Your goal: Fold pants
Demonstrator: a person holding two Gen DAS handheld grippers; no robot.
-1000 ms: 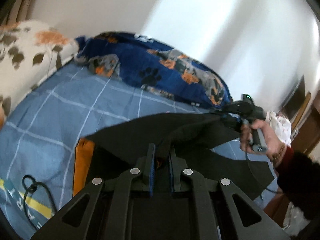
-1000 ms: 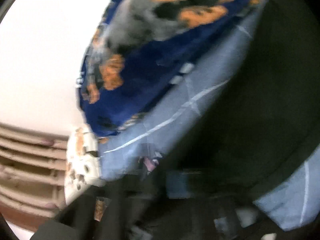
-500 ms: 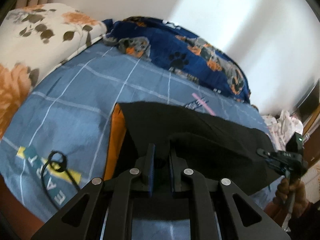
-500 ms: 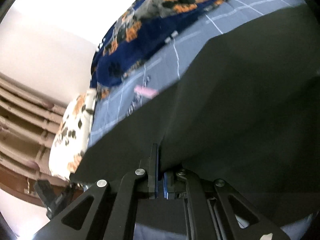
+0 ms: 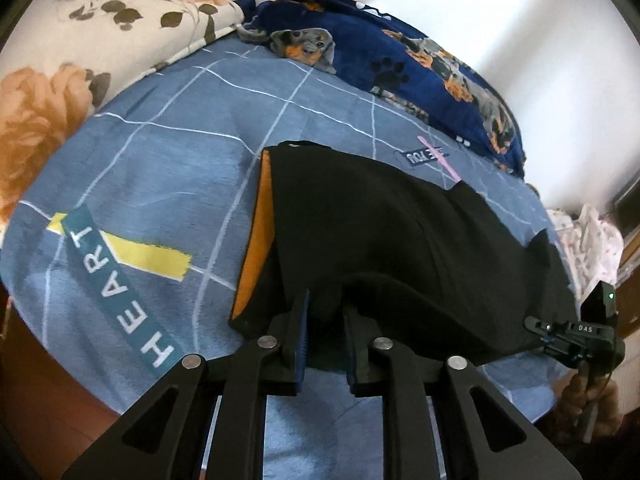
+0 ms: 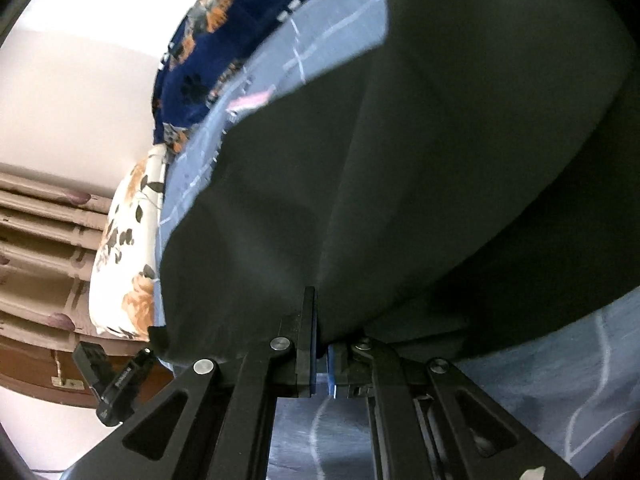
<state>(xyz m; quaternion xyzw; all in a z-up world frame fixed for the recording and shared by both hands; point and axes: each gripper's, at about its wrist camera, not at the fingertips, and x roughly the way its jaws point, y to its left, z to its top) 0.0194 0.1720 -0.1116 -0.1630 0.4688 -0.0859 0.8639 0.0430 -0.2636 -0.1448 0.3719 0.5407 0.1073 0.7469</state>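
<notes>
Bare sheet [image 5: 152,168] left of pants [image 5: 380,232] (pillow [image 5: 80,40] behind).

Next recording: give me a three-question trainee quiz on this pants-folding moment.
1. True or false: the pants lie on a wooden table.
2. What is the right gripper shut on?
3. Which colour shows along the pants' left edge in the left wrist view? A orange, B green, C white.
Key: 1 false, they lie on the sheet. 2 the pants. 3 A.
</notes>
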